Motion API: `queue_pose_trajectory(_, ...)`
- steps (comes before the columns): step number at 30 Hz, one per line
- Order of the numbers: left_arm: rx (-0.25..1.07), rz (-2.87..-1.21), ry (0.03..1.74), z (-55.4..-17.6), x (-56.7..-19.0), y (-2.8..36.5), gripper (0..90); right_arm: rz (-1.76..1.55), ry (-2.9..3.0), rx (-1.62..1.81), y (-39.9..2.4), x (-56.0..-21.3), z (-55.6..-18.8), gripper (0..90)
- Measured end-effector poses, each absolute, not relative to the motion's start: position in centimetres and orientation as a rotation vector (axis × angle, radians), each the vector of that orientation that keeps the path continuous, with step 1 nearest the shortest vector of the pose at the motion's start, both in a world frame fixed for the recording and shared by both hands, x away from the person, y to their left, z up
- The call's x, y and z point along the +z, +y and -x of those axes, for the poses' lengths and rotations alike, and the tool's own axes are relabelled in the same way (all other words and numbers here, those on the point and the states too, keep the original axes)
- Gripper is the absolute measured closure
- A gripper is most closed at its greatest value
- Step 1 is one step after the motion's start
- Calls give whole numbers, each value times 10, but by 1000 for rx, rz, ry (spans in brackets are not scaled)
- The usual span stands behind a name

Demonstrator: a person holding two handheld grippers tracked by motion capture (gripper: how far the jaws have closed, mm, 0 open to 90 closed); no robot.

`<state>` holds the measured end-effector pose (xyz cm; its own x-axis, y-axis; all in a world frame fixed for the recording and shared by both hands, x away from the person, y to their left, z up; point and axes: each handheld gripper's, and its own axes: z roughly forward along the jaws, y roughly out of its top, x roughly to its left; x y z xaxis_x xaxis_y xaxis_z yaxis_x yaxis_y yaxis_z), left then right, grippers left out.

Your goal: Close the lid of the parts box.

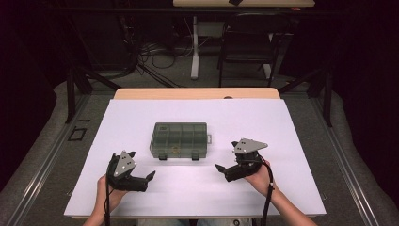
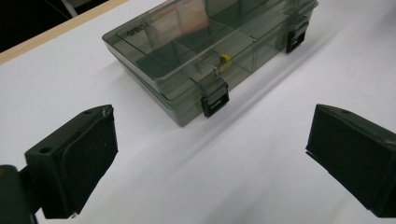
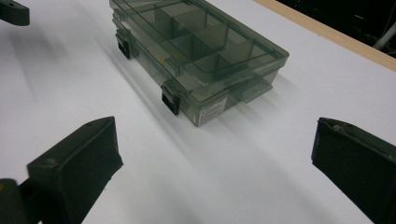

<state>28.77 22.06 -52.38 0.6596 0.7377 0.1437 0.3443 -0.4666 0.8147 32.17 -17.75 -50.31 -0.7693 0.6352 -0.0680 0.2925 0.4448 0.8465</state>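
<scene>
Covering the table (image 1: 141,94), a white sheet (image 1: 197,188) carries our smoky clear compartment box (image 1: 180,140), lid shut, two black latches (image 2: 215,100) facing us. Our left gripper (image 1: 149,178) and right gripper (image 1: 220,168) sit near its front, jaws spread wide, holding nothing. A small yellow piece (image 2: 226,58) lies inside.

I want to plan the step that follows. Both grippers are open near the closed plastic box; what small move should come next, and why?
Probably bring the left gripper forward to the nearer black latch on the box. The lid is shut, both latches look fastened, and both grippers stand open with nothing between their jaws, short of the box. The right gripper could go to the other latch.
</scene>
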Motion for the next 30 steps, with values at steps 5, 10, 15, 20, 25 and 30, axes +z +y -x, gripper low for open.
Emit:
queue_pose_trajectory(5, 622, -2075, 835, -283, -526, 222, 7, -795, 2310, 1260, -185, -506, -315, 2)
queue_pose_trajectory(10, 626, -2067, 829, -279, -528, 223, 5, -793, 2301, 1258, -193, -509, -307, 1)
queue_pose_trajectory(15, 617, -2068, 822, -275, -531, 222, 4, -798, 2289, 1264, -201, -512, -299, 0)
queue_pose_trajectory(20, 610, -2068, 823, -270, -533, 225, 4, -796, 2274, 1274, -207, -515, -291, 0)
queue_pose_trajectory(25, 610, -2051, 832, -266, -535, 229, 3, -810, 2252, 1268, -214, -517, -283, 0)
queue_pose_trajectory(30, 612, -2040, 827, -262, -537, 231, 3, -826, 2228, 1274, -221, -521, -278, 0)
